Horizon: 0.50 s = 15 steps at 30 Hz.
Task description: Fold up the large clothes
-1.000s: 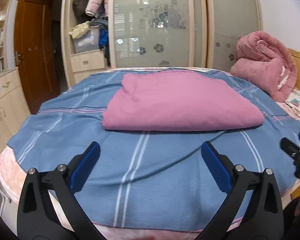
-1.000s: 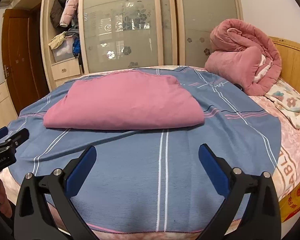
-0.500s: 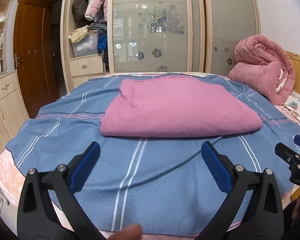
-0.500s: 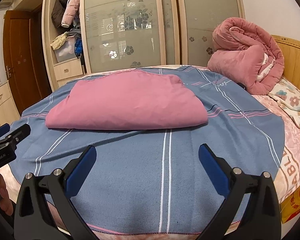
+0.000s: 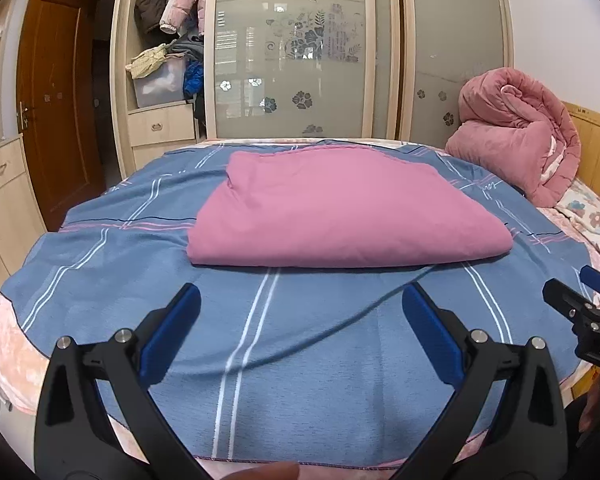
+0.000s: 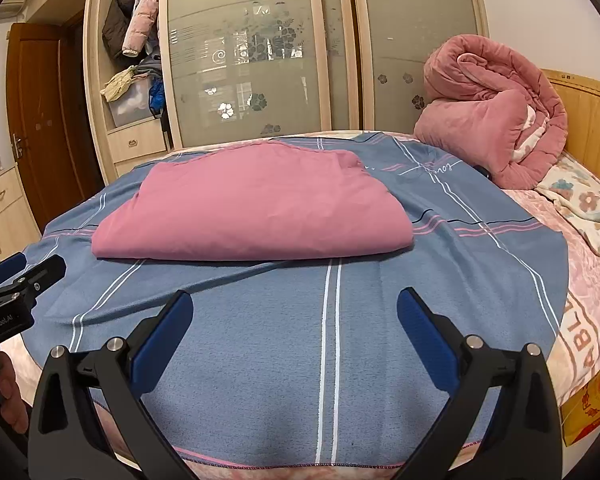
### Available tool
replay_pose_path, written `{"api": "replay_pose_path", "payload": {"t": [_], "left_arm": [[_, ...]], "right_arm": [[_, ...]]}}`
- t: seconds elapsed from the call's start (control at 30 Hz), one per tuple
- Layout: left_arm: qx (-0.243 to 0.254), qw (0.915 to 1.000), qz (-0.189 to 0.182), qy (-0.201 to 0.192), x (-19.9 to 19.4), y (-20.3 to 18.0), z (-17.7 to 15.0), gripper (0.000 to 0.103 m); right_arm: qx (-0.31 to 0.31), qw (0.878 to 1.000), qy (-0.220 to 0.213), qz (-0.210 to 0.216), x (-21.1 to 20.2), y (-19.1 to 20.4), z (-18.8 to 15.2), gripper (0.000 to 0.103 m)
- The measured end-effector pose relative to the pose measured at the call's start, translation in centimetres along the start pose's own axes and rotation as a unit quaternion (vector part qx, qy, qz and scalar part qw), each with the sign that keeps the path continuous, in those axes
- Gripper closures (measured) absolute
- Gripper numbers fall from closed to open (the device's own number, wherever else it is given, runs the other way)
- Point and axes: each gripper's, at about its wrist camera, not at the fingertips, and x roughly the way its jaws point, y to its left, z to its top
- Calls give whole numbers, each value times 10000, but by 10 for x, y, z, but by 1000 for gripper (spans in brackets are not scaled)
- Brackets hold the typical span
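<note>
- Tongs nearest: left tongs (image 5: 300, 308) and right tongs (image 6: 292, 312), black with blue pads, both spread wide and empty above the bed's near edge.
- Blue striped woven bedspread (image 6: 340, 340) beneath them.
- Pink folded fabric garment (image 5: 340, 208) lies flat mid-bed, beyond both tongs.
- Rolled pink quilt (image 6: 492, 120) rests by the wooden headboard.

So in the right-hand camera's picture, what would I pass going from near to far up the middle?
Hand-held gripper, open → blue striped blanket → folded pink cloth → frosted wardrobe doors.
</note>
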Motion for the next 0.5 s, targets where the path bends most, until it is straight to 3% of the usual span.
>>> {"api": "replay_pose_path", "payload": {"t": [0.5], "left_arm": [[-48,9999,62,-102,0,1,-3,2]], "right_arm": [[24,10000,0,5,0,-2,0,1]]}}
